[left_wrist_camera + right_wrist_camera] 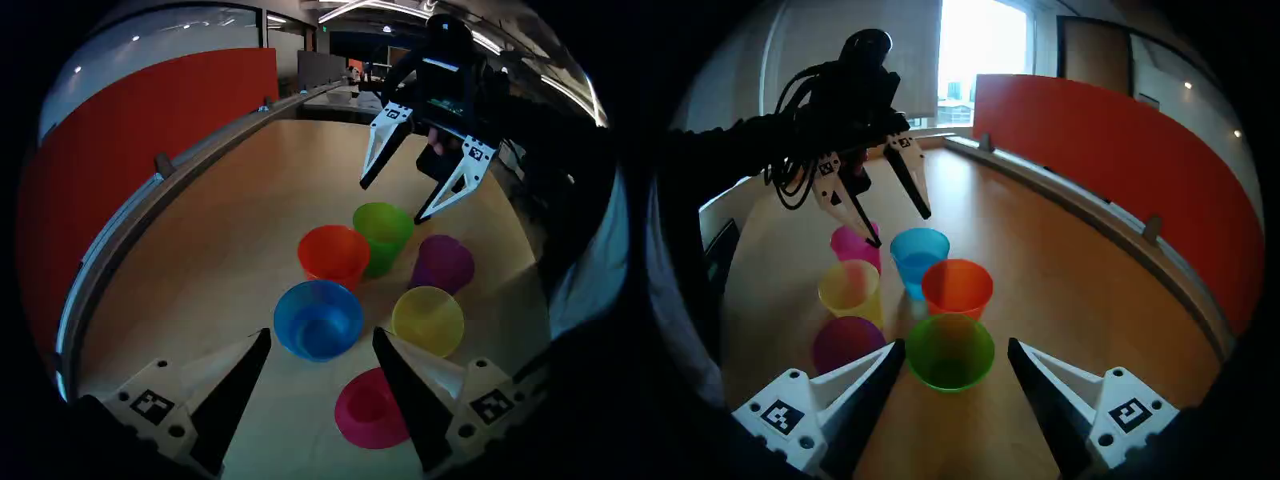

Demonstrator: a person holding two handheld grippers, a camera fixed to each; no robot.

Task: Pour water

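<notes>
Tabletop (240, 208), blue cup (318, 320) before left hand-held gripper (320, 330)

A: What kind of site is this?
B: Office, open-plan. Long light-wood desk (232, 200), red divider panel (152, 112) mounted on a grey rail (136, 212) along the desk edge.
A: Anything else backing that?
B: Strip lights (360, 10) in the ceiling, glass partition (160, 32) above the panel, grey screens (316, 68) further back. Right gripper view has a big window (984, 48) at the desk's end, daylight coming in.
</notes>
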